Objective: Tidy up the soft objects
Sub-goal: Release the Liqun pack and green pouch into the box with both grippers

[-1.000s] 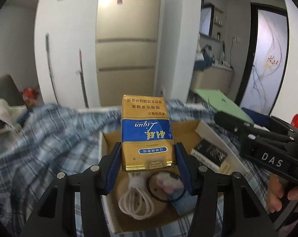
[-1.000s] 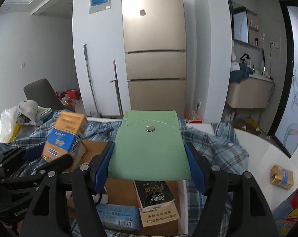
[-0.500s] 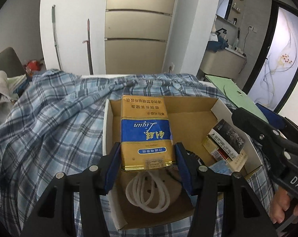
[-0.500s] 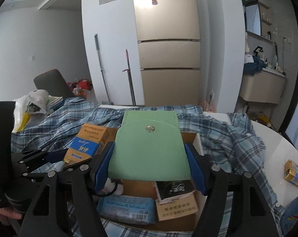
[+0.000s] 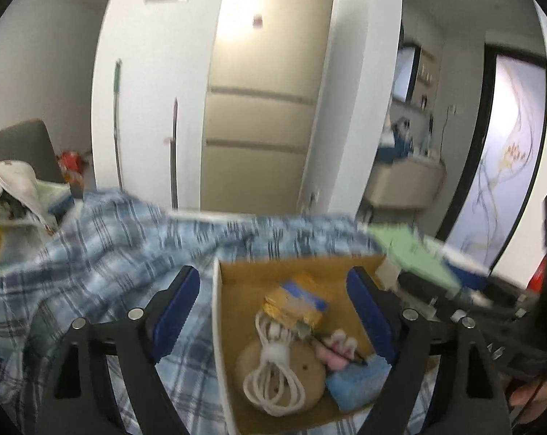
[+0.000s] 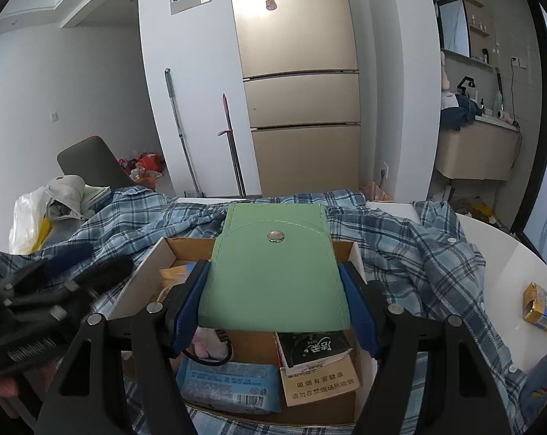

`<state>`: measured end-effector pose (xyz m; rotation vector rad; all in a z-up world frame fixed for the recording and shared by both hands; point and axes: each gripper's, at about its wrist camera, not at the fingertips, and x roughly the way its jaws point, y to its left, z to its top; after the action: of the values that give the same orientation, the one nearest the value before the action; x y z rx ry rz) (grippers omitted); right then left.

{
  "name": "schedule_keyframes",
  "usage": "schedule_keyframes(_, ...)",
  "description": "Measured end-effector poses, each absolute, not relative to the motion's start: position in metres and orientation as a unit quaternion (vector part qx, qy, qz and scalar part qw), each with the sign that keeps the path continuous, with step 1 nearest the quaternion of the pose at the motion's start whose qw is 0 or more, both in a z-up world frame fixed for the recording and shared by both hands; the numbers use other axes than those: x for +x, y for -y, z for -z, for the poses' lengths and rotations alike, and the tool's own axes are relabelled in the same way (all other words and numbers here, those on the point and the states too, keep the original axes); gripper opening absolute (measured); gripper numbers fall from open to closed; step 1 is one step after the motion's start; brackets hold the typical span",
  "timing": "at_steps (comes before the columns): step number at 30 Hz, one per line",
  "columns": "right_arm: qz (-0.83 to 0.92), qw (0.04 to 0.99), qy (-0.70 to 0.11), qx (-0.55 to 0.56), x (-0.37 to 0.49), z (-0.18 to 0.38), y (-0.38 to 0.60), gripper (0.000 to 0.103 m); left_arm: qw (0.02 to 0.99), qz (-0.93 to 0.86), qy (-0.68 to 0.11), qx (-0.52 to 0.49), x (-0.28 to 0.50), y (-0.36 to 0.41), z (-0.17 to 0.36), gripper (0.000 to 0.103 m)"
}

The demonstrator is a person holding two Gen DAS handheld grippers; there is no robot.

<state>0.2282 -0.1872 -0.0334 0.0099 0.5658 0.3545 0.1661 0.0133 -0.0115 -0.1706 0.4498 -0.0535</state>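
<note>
The fridge (image 6: 299, 83) occupies the upper centre of the right wrist view, with a mop (image 6: 181, 134) leaning on the wall to its left. A white tabletop (image 6: 505, 246) fills the right side of the frame. A plaid shirt (image 6: 411, 246) is spread across it and surrounds the box (image 6: 143, 282), which sits at lower centre.

Box contents, left wrist view (image blurred):
- A round tan pad (image 5: 309, 369) lies at the bottom of the frame, with a coiled white cable (image 5: 273, 373) on top of it.
- A blue tissue pack (image 5: 360, 384) lies at the lower right of the pad.
- A yellow-and-blue carton (image 5: 295, 304) lies flat above the cable, near the box centre.
- A small pink item (image 5: 337, 351) lies between the carton and the tissue pack.

In the right wrist view, a black pack (image 6: 313, 348) rests on a brown pack (image 6: 320, 384) at the lower right of the box.

Left tongs (image 5: 273, 311): spread wide, holding nothing, positioned over the box with the left pad outside the box wall.

Right tongs (image 6: 273, 308): closed on the green pouch (image 6: 273, 272), which is gripped by both side edges and held above the box, snap facing up.

A second yellow-and-blue carton (image 6: 542, 306) stands on the bare tabletop at the right edge of the frame, well apart from the box.
</note>
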Motion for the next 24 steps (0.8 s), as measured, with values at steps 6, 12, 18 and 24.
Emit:
schedule_keyframes(6,-0.204,0.933,-0.295,-0.01,0.228,0.041,0.171,0.069,0.985,0.033,-0.141,-0.09,0.144,-0.02,-0.01,0.097)
schedule_keyframes(12,-0.238,0.914,-0.328,-0.022,0.229,0.058,0.153,0.069,0.989,0.022,-0.126,-0.074,0.14,-0.016,-0.014,0.103)
schedule_keyframes(18,-0.243,0.904,-0.35,-0.02,0.233,0.067,0.15,0.069,0.984,0.022,-0.148,-0.096,0.147,-0.025,-0.012,0.103)
schedule_keyframes(24,-0.237,0.908,-0.344,-0.023,0.233,0.066,0.151,0.071,0.98,0.015,-0.156,-0.119,0.149,-0.038,-0.01,0.103)
